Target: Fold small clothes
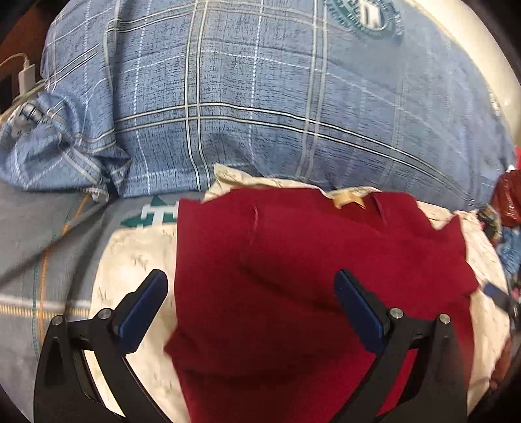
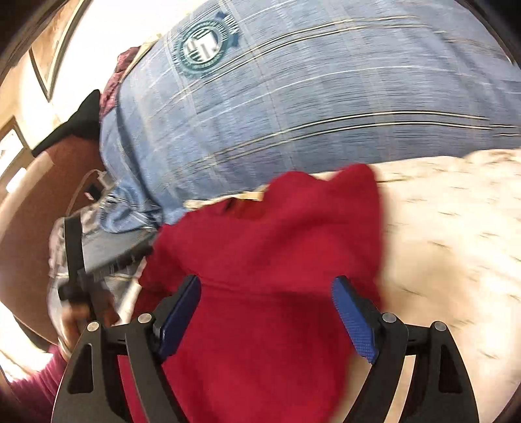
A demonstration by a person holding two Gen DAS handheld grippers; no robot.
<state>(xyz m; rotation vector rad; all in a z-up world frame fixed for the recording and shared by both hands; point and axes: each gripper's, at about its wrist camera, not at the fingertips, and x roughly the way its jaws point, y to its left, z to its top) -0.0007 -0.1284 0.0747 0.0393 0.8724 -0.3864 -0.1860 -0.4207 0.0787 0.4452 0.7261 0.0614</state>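
A small dark red garment (image 1: pixel 309 260) lies on a cream patterned cloth (image 1: pixel 130 260) on a bed. It also shows in the right wrist view (image 2: pixel 267 253), blurred, with a corner raised at the top. My left gripper (image 1: pixel 250 309) is open above the garment, its blue pads on either side of the left part. My right gripper (image 2: pixel 265 312) is open over the garment, with nothing between its pads. In the right wrist view the left gripper (image 2: pixel 81 276) shows at the left edge, held in a hand.
A large blue plaid quilt (image 1: pixel 276 97) with a round green emblem (image 1: pixel 364 16) lies bunched behind the garment. A white charger and cable (image 1: pixel 24 76) sit at the far left. Colourful clothes (image 1: pixel 504 211) lie at the right edge. A brown headboard (image 2: pixel 35 211) stands beside the bed.
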